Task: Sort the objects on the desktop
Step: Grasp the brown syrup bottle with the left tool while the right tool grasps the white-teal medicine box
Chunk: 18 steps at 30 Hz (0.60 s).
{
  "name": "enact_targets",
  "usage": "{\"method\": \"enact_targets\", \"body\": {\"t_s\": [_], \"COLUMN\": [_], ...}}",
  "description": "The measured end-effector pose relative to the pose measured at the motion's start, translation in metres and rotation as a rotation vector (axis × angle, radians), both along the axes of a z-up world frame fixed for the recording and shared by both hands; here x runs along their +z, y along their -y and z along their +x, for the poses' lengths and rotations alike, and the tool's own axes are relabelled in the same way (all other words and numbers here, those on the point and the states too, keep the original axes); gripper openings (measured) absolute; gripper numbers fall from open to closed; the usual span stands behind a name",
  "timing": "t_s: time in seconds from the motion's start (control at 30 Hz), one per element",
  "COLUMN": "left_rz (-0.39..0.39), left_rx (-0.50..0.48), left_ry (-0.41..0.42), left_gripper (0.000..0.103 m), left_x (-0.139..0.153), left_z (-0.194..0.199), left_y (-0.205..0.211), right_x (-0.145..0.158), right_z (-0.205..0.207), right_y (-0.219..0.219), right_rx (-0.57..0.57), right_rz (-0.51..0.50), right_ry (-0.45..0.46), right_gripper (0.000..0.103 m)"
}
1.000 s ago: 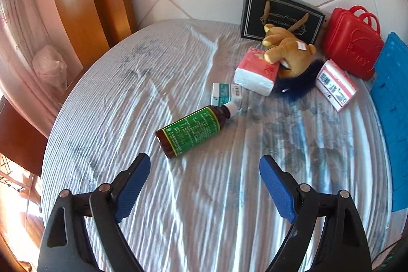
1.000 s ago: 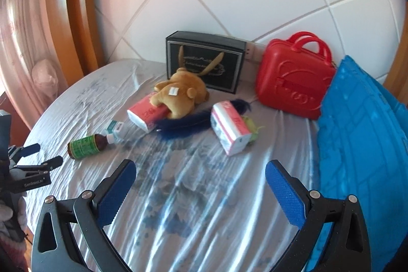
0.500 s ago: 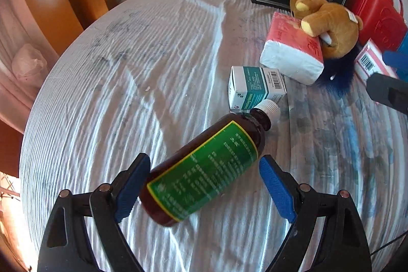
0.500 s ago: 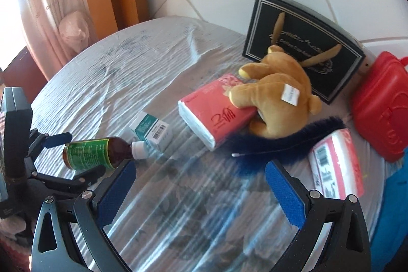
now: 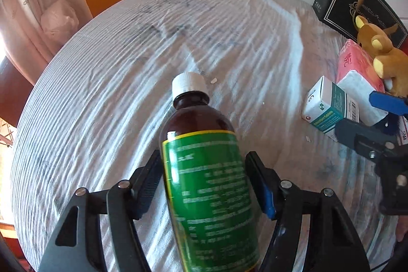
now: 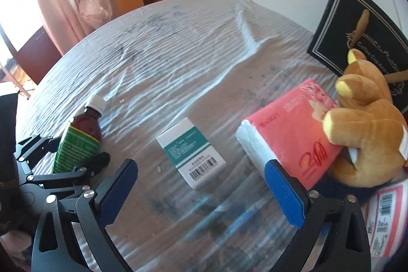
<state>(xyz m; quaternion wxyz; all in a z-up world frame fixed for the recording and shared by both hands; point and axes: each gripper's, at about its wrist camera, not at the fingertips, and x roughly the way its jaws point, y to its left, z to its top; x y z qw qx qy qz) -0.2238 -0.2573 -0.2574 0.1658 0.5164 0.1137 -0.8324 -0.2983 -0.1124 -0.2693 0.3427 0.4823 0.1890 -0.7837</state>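
A brown medicine bottle [image 5: 196, 119] with a green label and white cap sits between the pads of my left gripper [image 5: 204, 157]. The jaws are closing, both pads lie against its label, and its cap points away from me. The right wrist view shows the bottle [image 6: 81, 134] tilted up off the white cloth inside the left gripper [image 6: 71, 152]. My right gripper [image 6: 200, 167] hangs open over a small white and teal box [image 6: 191, 152], which lies flat on the cloth between the fingers without touching them. The right gripper [image 5: 372, 116] also shows beside that box [image 5: 329, 108] in the left wrist view.
A red tissue pack [image 6: 293, 129] lies right of the box with a brown plush toy [image 6: 369, 134] on it. A black gift box [image 6: 362, 37] stands behind against the tiled wall. Another barcoded pack [image 6: 385, 216] lies at the far right. The round table's edge [image 6: 76, 47] curves along the left.
Both grippers came down toward the table. The left jaws narrowed onto the bottle, which turned from lying slantwise to lining up with the fingers. The right gripper moved left over the small box.
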Motion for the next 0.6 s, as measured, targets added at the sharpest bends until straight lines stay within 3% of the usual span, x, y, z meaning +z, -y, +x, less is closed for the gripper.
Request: {"method": "enact_targets", "body": {"t_s": [0.03, 0.1, 0.27, 0.3, 0.33, 0.37, 0.6], "left_rz": [0.011, -0.008, -0.003, 0.0, -0.004, -0.016, -0.031], "left_rx": [0.002, -0.001, 0.021, 0.023, 0.025, 0.033, 0.039], "left_ry": [-0.005, -0.013, -0.008, -0.005, -0.003, -0.022, -0.063], "left_gripper": [0.079, 0.084, 0.086, 0.098, 0.103, 0.103, 0.103], "left_x": [0.001, -0.001, 0.0, -0.002, -0.005, -0.009, -0.009], "left_z": [0.0, -0.002, -0.001, -0.001, 0.006, 0.008, 0.014], "left_y": [-0.003, -0.009, -0.014, -0.016, -0.013, -0.008, -0.011], "right_x": [-0.005, -0.016, -0.039, -0.04, -0.043, -0.046, -0.054], "right_z": [0.0, -0.002, -0.015, -0.016, -0.016, -0.014, -0.007], "right_y": [0.004, 0.01, 0.005, 0.003, 0.003, 0.005, -0.002], "right_rx": [0.008, 0.018, -0.033, -0.038, -0.039, -0.034, -0.08], "right_rz": [0.003, 0.005, -0.005, -0.003, 0.012, 0.038, -0.038], "right_ry": [0.013, 0.023, 0.028, 0.014, 0.001, -0.024, -0.102], "right_gripper": [0.1, 0.1, 0.103, 0.103, 0.103, 0.103, 0.103]}}
